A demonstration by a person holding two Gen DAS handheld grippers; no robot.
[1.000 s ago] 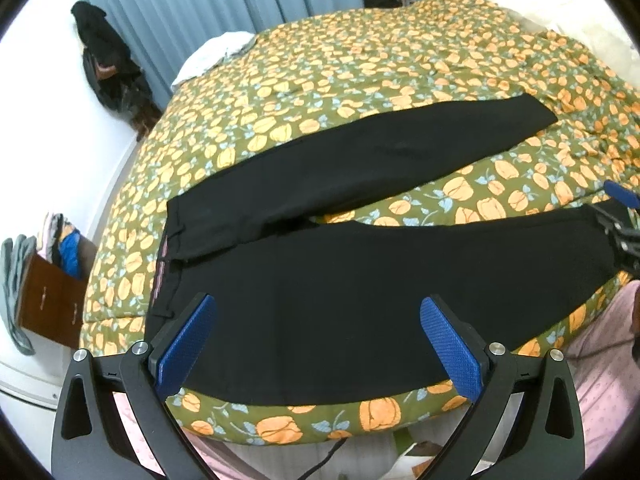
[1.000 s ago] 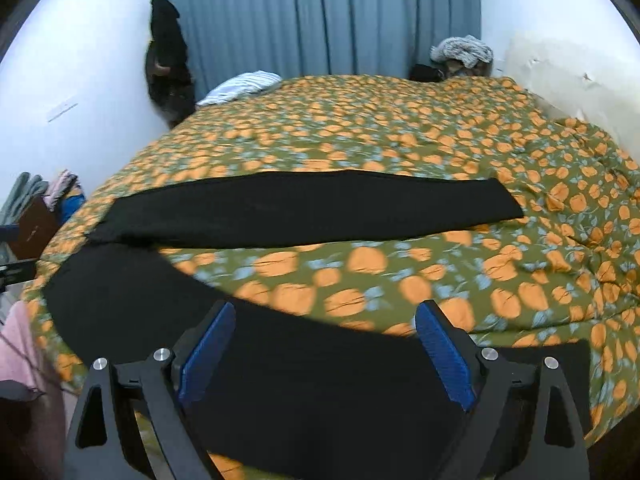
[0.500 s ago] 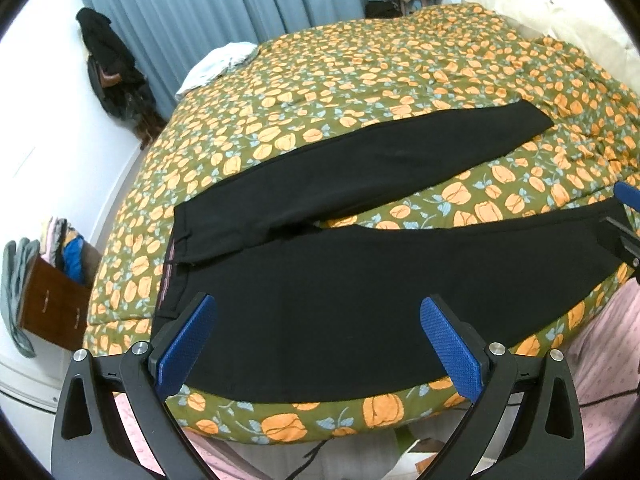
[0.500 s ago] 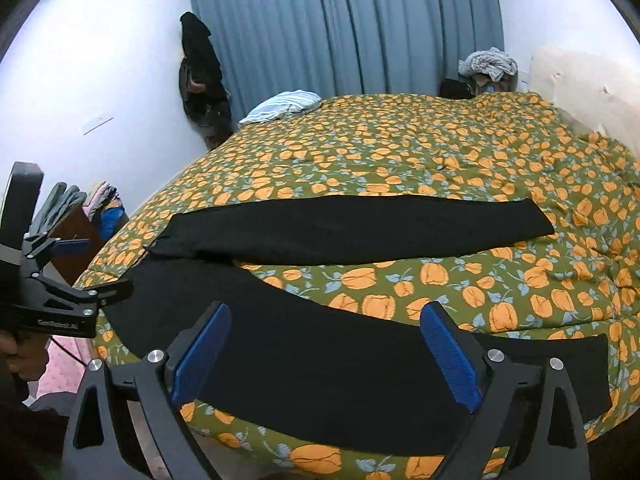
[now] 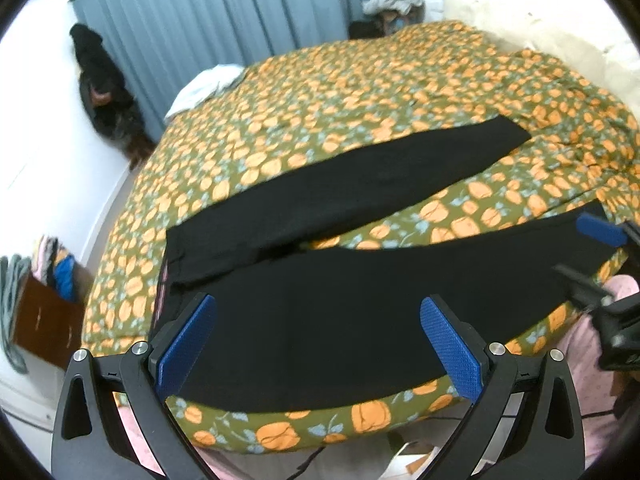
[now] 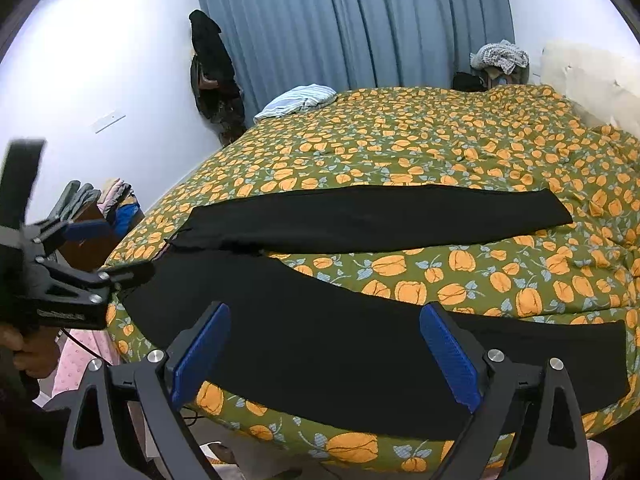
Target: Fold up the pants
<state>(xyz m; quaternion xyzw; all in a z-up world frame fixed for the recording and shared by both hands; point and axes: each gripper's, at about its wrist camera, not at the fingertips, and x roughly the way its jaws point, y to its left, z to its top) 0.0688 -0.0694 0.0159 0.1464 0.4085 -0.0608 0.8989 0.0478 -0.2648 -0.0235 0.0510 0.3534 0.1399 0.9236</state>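
Note:
Black pants [image 5: 344, 312] lie flat on the bed, legs spread in a V, waist at the left and one leg along the near edge; they also show in the right wrist view [image 6: 360, 344]. My left gripper [image 5: 320, 344] is open and empty, held above the near leg close to the waist. My right gripper [image 6: 324, 348] is open and empty, held above the near leg toward its hem. Each gripper shows in the other's view: the right one [image 5: 600, 264] at the right edge, the left one [image 6: 80, 252] at the left.
The bed has an olive cover with orange flowers [image 6: 440, 148]. A folded pale cloth [image 6: 296, 100] lies at its far left corner. Blue curtains [image 6: 360, 24], hanging dark clothes [image 6: 212, 68] and a wooden stand with clothes [image 5: 44, 312] stand around the bed.
Both grippers have pulled back and risen from the pants, so more of the room shows. Both stayed open. The pants have not moved.

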